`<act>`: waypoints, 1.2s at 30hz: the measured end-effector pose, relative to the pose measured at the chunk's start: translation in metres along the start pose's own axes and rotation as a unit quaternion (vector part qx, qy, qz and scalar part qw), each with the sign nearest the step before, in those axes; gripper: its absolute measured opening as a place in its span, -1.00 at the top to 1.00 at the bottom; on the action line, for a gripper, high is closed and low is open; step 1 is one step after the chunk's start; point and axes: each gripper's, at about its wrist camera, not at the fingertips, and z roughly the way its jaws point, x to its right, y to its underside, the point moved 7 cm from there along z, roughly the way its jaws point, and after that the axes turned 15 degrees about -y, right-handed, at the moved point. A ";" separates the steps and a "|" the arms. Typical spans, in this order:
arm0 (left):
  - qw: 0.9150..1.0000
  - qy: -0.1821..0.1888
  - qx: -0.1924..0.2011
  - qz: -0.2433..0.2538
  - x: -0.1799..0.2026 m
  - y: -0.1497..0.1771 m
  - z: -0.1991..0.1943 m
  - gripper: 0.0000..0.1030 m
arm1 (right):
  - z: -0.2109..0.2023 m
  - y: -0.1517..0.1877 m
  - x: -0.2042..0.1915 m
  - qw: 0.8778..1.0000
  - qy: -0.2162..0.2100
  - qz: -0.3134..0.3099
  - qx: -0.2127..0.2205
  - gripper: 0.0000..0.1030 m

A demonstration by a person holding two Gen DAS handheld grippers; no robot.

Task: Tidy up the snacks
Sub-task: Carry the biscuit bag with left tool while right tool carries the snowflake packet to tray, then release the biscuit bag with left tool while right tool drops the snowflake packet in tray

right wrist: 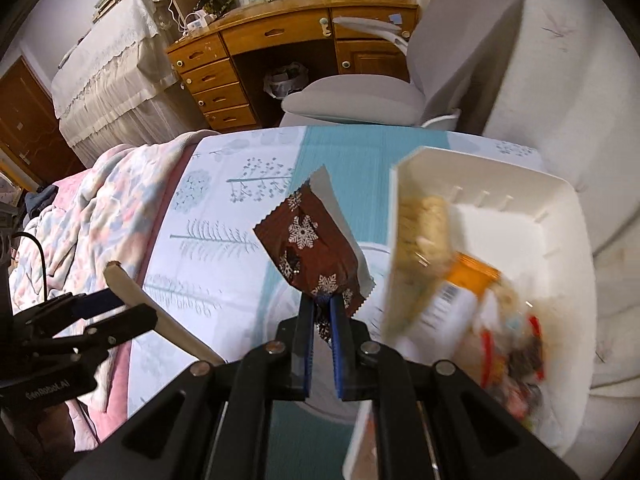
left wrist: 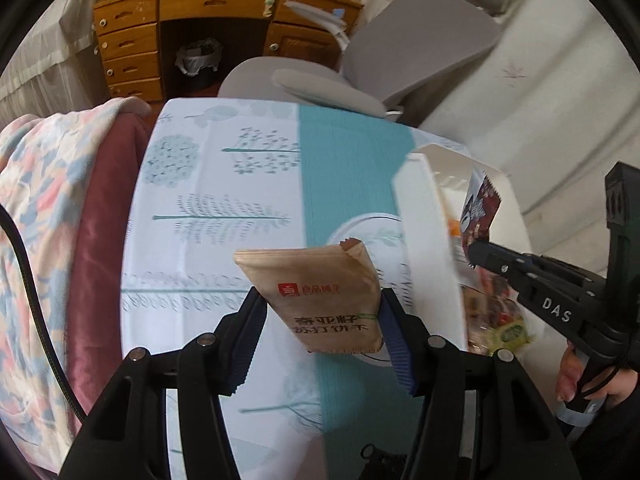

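My left gripper (left wrist: pixel 320 300) is shut on a tan paper cracker packet (left wrist: pixel 320 292) and holds it above the table. The packet shows edge-on in the right wrist view (right wrist: pixel 160 312), with the left gripper (right wrist: pixel 108 312). My right gripper (right wrist: pixel 322 304) is shut on a brown snowflake-printed snack packet (right wrist: pixel 312 248), held up left of the white bin (right wrist: pixel 500 184). In the left wrist view the right gripper (left wrist: pixel 474 250) holds that packet (left wrist: pixel 478 212) over the bin (left wrist: pixel 424 208). Several snack packs (right wrist: pixel 512 352) lie in the bin.
The table has a tree-printed cloth with a teal stripe (left wrist: pixel 352 168). A grey chair (left wrist: pixel 400 64) stands beyond it, a wooden desk (left wrist: pixel 208 8) further back. A floral quilt (left wrist: pixel 32 216) lies at the left. A white wall is at the right.
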 end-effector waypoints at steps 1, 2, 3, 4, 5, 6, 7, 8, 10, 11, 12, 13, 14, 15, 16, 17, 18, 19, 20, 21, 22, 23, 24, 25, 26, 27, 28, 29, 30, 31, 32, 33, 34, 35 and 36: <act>1.000 0.005 0.006 0.001 0.008 0.002 -0.006 -0.08 | -0.007 0.006 0.005 1.000 0.001 0.000 0.000 0.86; 1.000 0.012 0.011 0.002 0.017 0.005 -0.011 -0.08 | -0.013 0.011 0.009 1.000 0.002 0.001 0.000 0.86; 1.000 0.018 0.013 0.003 0.024 0.007 -0.016 -0.08 | -0.019 0.017 0.015 1.000 0.004 0.002 0.000 0.86; 1.000 0.024 0.014 0.006 0.035 0.010 -0.020 -0.08 | -0.025 0.023 0.021 1.000 0.005 0.004 -0.001 0.86; 0.999 0.026 0.017 0.007 0.043 0.012 -0.023 -0.08 | -0.030 0.029 0.028 1.000 0.005 0.007 -0.004 0.86; 0.999 0.028 0.020 0.009 0.051 0.014 -0.026 -0.08 | -0.034 0.034 0.032 1.000 0.005 0.008 -0.005 0.86; 0.999 0.033 0.025 0.013 0.063 0.016 -0.031 -0.08 | -0.039 0.040 0.038 1.000 0.006 0.009 -0.007 0.86; 0.999 0.037 0.029 0.015 0.071 0.018 -0.034 -0.08 | -0.043 0.044 0.042 1.000 0.006 0.009 -0.008 0.86; 0.998 0.044 0.037 0.021 0.092 0.021 -0.040 -0.08 | -0.051 0.054 0.052 1.000 0.006 0.012 -0.012 0.85; 0.998 0.046 0.040 0.024 0.100 0.022 -0.042 -0.08 | -0.055 0.060 0.058 1.000 0.006 0.014 -0.013 0.85; 0.998 0.048 0.043 0.027 0.109 0.023 -0.045 -0.08 | -0.058 0.064 0.064 1.000 0.005 0.016 -0.015 0.85; 0.997 0.050 0.047 0.032 0.121 0.024 -0.047 -0.08 | -0.061 0.068 0.068 1.000 0.004 0.017 -0.016 0.85; 0.997 0.051 0.049 0.035 0.129 0.025 -0.048 -0.08 | -0.065 0.073 0.073 1.000 0.003 0.019 -0.016 0.85; 0.997 0.052 0.050 0.039 0.138 0.026 -0.049 -0.08 | -0.068 0.077 0.078 1.000 0.003 0.020 -0.017 0.85; 0.996 0.051 0.051 0.042 0.146 0.026 -0.049 -0.08 | -0.072 0.080 0.084 1.000 0.003 0.021 -0.016 0.85; 0.996 0.051 0.051 0.045 0.155 0.026 -0.049 -0.08 | -0.075 0.082 0.089 1.000 0.002 0.022 -0.015 0.85; 0.996 0.050 0.051 0.047 0.162 0.027 -0.049 -0.08 | -0.079 0.085 0.095 1.000 0.001 0.024 -0.013 0.85; 0.996 0.049 0.051 0.048 0.169 0.027 -0.048 -0.08 | -0.082 0.087 0.100 1.000 0.000 0.025 -0.012 0.85; 0.996 0.049 0.050 0.049 0.175 0.028 -0.046 -0.09 | -0.085 0.089 0.106 1.000 -0.001 0.027 -0.011 0.85; 0.996 0.049 0.049 0.051 0.180 0.028 -0.045 -0.09 | -0.086 0.089 0.109 1.000 -0.001 0.028 -0.010 0.85; 0.996 0.047 0.048 0.052 0.187 0.028 -0.043 -0.09 | -0.088 0.091 0.115 0.999 -0.003 0.031 -0.008 0.85; 0.997 0.044 0.046 0.053 0.194 0.026 -0.039 -0.09 | -0.089 0.091 0.119 0.999 -0.003 0.032 -0.007 0.85; 0.997 0.041 0.045 0.053 0.199 0.026 -0.038 -0.09 | -0.091 0.092 0.125 0.999 -0.003 0.034 -0.005 0.84; 0.997 0.038 0.045 0.052 0.204 0.024 -0.037 -0.11 | -0.093 0.093 0.129 0.999 -0.003 0.036 -0.003 0.83; 0.997 0.036 0.047 0.049 0.210 0.023 -0.039 -0.26 | -0.095 0.093 0.132 0.999 -0.004 0.037 -0.001 0.83; 0.997 0.033 0.050 0.046 0.212 0.021 -0.040 -0.47 | -0.096 0.093 0.135 0.999 -0.006 0.039 0.003 0.83; 0.997 0.032 0.054 0.042 0.215 0.019 -0.042 -0.52 | -0.098 0.093 0.138 0.999 -0.009 0.041 0.005 0.83; 0.997 0.032 0.060 0.038 0.217 0.018 -0.044 -0.54 | -0.099 0.093 0.141 0.999 -0.012 0.044 0.005 0.83; 0.997 0.031 0.063 0.036 0.219 0.017 -0.047 -0.55 | -0.100 0.094 0.143 0.999 -0.017 0.045 0.005 0.83; 0.997 0.029 0.065 0.034 0.219 0.017 -0.048 -0.56 | -0.100 0.094 0.144 0.999 -0.022 0.045 0.006 0.83; 0.997 0.025 0.066 0.030 0.218 0.018 -0.049 -0.57 | -0.100 0.096 0.145 0.999 -0.026 0.044 0.007 0.83; 0.997 0.020 0.067 0.025 0.216 0.019 -0.050 -0.57 | -0.101 0.097 0.145 0.999 -0.028 0.044 0.008 0.81; 0.998 0.013 0.066 0.018 0.212 0.020 -0.051 -0.57 | -0.103 0.099 0.146 0.999 -0.031 0.043 0.009 0.72; 0.998 0.009 0.064 0.011 0.209 0.022 -0.051 -0.57 | -0.104 0.101 0.145 0.998 -0.035 0.044 0.011 0.64; 0.998 0.006 0.062 0.004 0.204 0.024 -0.051 -0.57 | -0.105 0.103 0.144 0.998 -0.040 0.045 0.012 0.44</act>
